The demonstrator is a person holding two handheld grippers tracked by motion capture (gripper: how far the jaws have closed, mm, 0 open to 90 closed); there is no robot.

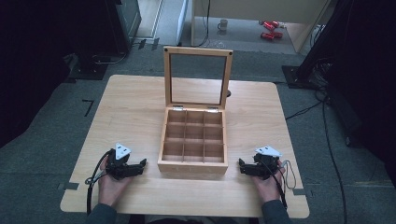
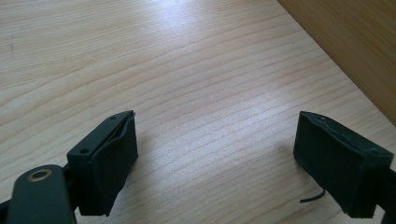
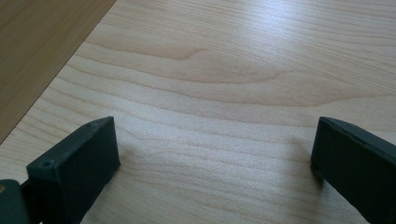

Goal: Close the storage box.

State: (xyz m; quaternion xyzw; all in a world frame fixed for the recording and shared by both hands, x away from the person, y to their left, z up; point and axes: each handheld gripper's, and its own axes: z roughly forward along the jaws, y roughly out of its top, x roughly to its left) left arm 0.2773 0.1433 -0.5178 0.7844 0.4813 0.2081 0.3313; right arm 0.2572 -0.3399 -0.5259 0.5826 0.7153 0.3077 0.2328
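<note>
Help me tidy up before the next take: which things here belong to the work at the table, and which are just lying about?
Part of the work:
- wooden box, lid up, nine compartments
- left claw, open beside it
- right claw, open on its other side
- table

Just lying about:
- mug on the floor beyond
- red objects near it
- cables on the floor

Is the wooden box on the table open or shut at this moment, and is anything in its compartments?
Open. The wooden box has its glass-paned lid standing upright at the back, and all nine compartments look empty in the high view.
</note>
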